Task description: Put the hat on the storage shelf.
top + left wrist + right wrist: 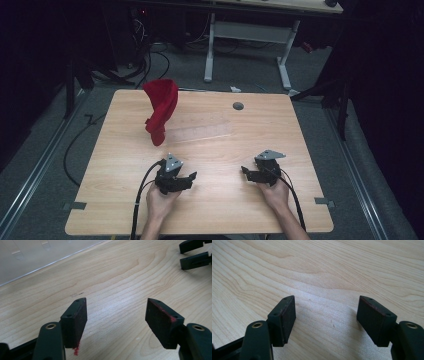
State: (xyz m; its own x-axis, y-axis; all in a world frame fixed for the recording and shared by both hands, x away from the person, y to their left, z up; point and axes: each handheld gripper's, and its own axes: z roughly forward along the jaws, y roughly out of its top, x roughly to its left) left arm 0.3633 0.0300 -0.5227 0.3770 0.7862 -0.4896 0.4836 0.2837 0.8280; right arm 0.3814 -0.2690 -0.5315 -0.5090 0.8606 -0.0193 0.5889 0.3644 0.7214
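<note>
A red knitted cloth (161,107) stands up off the back left of the wooden table (225,210), draped over something I cannot make out. A clear plastic sheet (200,132) lies flat beside it, and its edge shows as the clear sheet (30,257) in the left gripper view. My left gripper (191,176) rests low near the front edge, open, with bare wood between its jaws (116,300) and red lint on the pads. My right gripper (245,171) faces it from the right, open and empty (326,298). Its black fingers (192,255) appear far off in the left gripper view.
A round grey grommet (238,106) sits in the tabletop near the back edge. Behind the table stands a white-legged desk (250,35) on grey carpet, with dark cables (145,60) on the floor. A black cable (140,200) trails from the left gripper over the front edge.
</note>
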